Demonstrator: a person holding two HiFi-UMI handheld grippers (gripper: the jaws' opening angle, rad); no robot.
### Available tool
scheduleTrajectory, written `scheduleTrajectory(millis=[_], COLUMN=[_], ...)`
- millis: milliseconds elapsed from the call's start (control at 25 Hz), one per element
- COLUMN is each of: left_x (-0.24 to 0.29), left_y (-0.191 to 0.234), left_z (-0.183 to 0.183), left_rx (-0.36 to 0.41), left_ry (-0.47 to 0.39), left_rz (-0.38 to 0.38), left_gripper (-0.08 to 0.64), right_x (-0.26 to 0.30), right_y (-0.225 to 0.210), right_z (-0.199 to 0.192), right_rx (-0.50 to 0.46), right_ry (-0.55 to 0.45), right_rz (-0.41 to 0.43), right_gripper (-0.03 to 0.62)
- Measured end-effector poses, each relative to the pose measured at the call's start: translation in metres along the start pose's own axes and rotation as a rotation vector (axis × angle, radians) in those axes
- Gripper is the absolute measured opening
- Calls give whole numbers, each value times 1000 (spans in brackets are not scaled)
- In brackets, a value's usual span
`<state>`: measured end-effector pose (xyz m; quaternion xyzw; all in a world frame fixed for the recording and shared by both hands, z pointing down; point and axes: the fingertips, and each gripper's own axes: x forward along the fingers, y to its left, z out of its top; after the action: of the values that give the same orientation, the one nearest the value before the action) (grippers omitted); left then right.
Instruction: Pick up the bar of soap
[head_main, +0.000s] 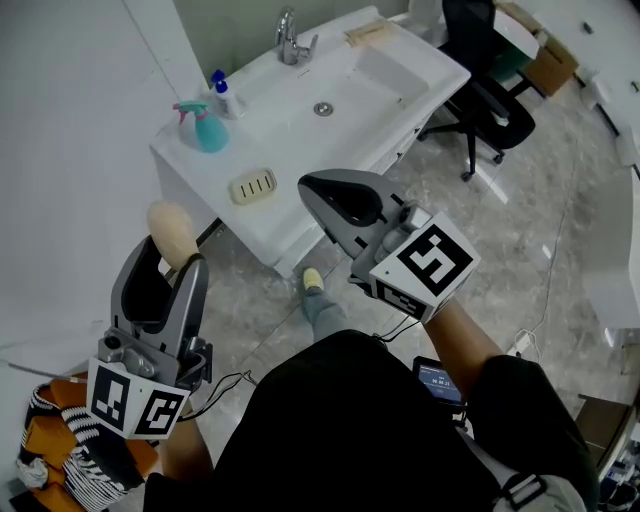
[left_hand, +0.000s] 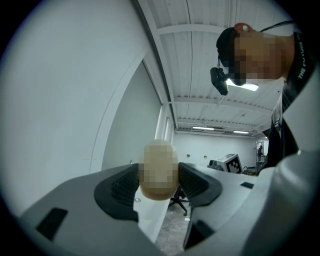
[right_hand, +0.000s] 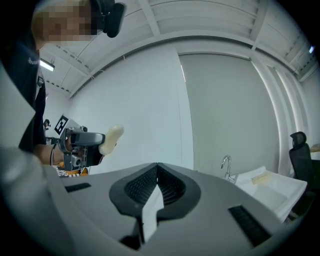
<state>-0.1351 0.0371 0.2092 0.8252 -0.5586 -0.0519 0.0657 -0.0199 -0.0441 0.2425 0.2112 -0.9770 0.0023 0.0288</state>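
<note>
Left gripper (head_main: 172, 262) is being held upright with its jaws closed onto the bar of soap (head_main: 173, 232). The bar is being pinched by its lower part, and its rounded top is standing proud above the jaw tips. In the left gripper view the soap (left_hand: 158, 192) is being pressed from both sides by the ribbed pads (left_hand: 120, 187), with no gap showing. Right gripper (head_main: 318, 190) is being carried with its jaws fully together and nothing between them, as the right gripper view (right_hand: 157, 175) confirms.

Judgement: the lift is done and the bar is being carried clear of the worktop (head_main: 300, 225).

Handling, judged: the hold is shallow on a rounded and probably slick body. Squeeze is best being held steady rather than raised, since a harder pinch may be squirting the bar upward out of the jaws. An upright pose is advised, so the weight is bearing down into the jaws. Slow moves without jerks are advised.

Edges and room: a white wall is standing close on the left of the left gripper. The worktop's front edge and the empty soap dish (head_main: 253, 185) are lying ahead and to its right, with the spray bottle (head_main: 205, 128) farther ahead. The right gripper is hanging near on the right, apart from the left one. Open room is being seen above and back toward the person.
</note>
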Motion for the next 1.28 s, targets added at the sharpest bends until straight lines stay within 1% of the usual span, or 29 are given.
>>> scheduleTrajectory(millis=[160,400,600,920,1080,1280], left_x=[-42,-97,-117,-118,-105,-85], left_y=[-27,-72,-99,-128,-137,-153], left_z=[-4,-11,-16,-11,-6,-5], left_rx=[18,17,11,5,6,-1], left_ry=[-14,-29,-34,-48,-44,-36], left_rz=[0,-7,-16,-32,-34,-46], left_gripper=[264,264,264,264,264,264], right_x=[-28,-74,-101,-129,-139,-161], right_y=[39,93,114,120,107,83], right_z=[0,-2,0,9,16,32], right_rx=[-17,-34,-53,-64,-64,-51], right_ry=[-4,3,15,14,10,-15], right_rz=[0,-1,-3,-3,-11,-50], right_gripper=[8,8,8,8,8,8])
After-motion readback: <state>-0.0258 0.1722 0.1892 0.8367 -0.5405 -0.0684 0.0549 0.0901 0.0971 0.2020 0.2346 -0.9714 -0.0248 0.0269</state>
